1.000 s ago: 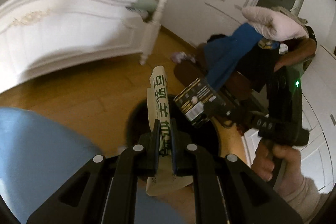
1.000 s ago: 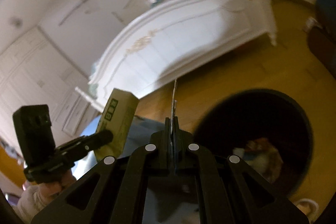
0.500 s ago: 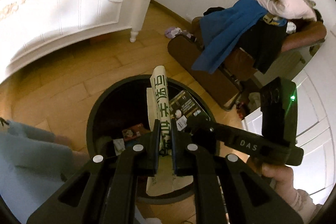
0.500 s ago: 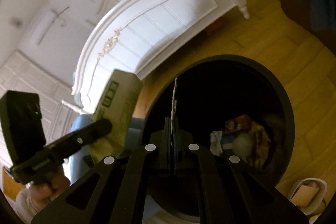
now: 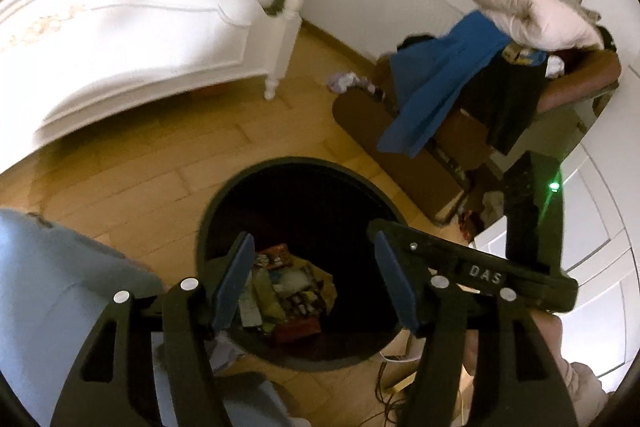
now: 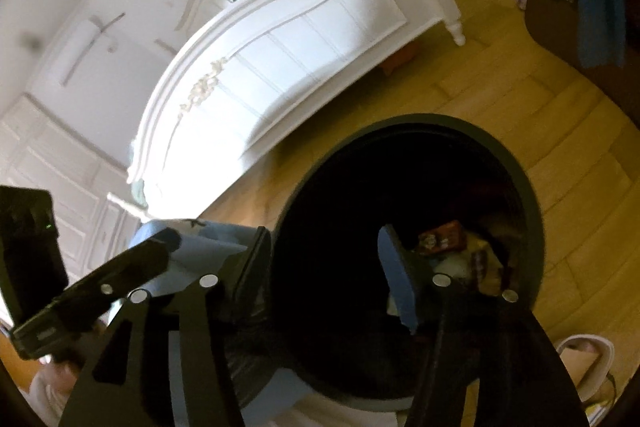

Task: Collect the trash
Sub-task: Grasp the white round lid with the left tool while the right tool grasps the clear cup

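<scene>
Trash (image 5: 286,293) is lying in a heap at the bottom of the round black bin (image 5: 224,199) standing on the wooden floor (image 5: 120,163). Through your left wrist camera, your left claw (image 5: 316,281) is hanging spread over the bin mouth; its jaws have just been opening and nothing is sitting between them. Your right claw is reaching in from the right.

Through your right wrist camera, your right claw (image 6: 326,267) is likewise standing spread above the bin (image 6: 524,179), jaws just opened, gripping nothing, with wrappers (image 6: 460,247) showing below. The white bed (image 6: 280,67) is standing behind.
</scene>
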